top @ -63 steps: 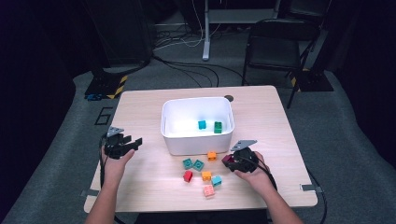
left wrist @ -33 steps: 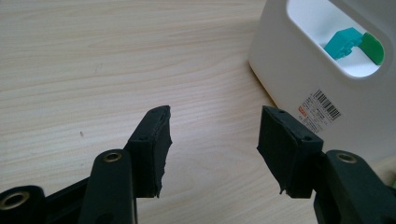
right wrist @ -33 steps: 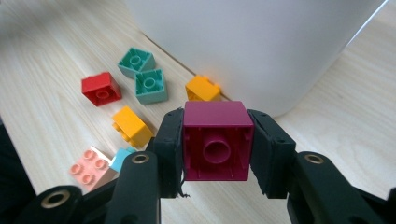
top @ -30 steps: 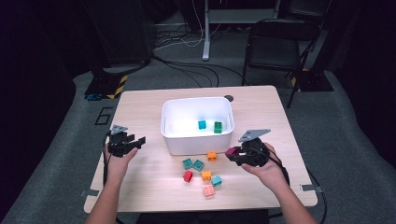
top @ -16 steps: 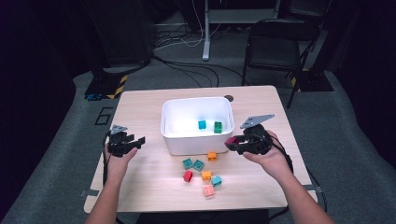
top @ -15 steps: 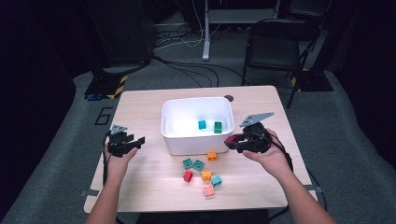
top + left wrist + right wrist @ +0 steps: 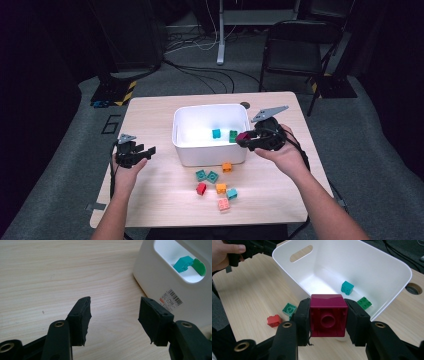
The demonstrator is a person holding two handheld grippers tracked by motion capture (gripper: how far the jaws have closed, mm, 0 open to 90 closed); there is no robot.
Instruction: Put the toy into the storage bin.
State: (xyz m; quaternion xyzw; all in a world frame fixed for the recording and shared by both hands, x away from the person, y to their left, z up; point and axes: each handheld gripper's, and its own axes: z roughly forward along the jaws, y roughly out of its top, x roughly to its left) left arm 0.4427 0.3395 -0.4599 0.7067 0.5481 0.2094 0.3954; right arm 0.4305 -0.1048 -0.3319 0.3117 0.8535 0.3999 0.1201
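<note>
High view, from the left: the left gripper rests low over the bare table beside the white bin, its fingers apart with nothing between them, which the left gripper view confirms with wood grain showing in the gap. In the middle, the bin holds a teal brick and a green brick, and loose bricks lie on the table in front of it, among them a red brick and an orange brick. On the right, the right gripper holds a magenta brick at the bin's right rim, about level with its top. In the right gripper view the fingers are clamped on the two opposite side walls of this magenta brick, with the bin's open mouth just beyond it. The brick is a squarish, glossy, dark pink block, seen from its hollow underside with a round tube in the centre. It is likely light, rigid plastic that will not crush or break under a firm squeeze, though its smooth walls could slip if the hold is shallow or skewed. The flat parallel sides are the sensible place to take it, as here, square and well down the pads. A short drop into the bin should do it no harm.
</note>
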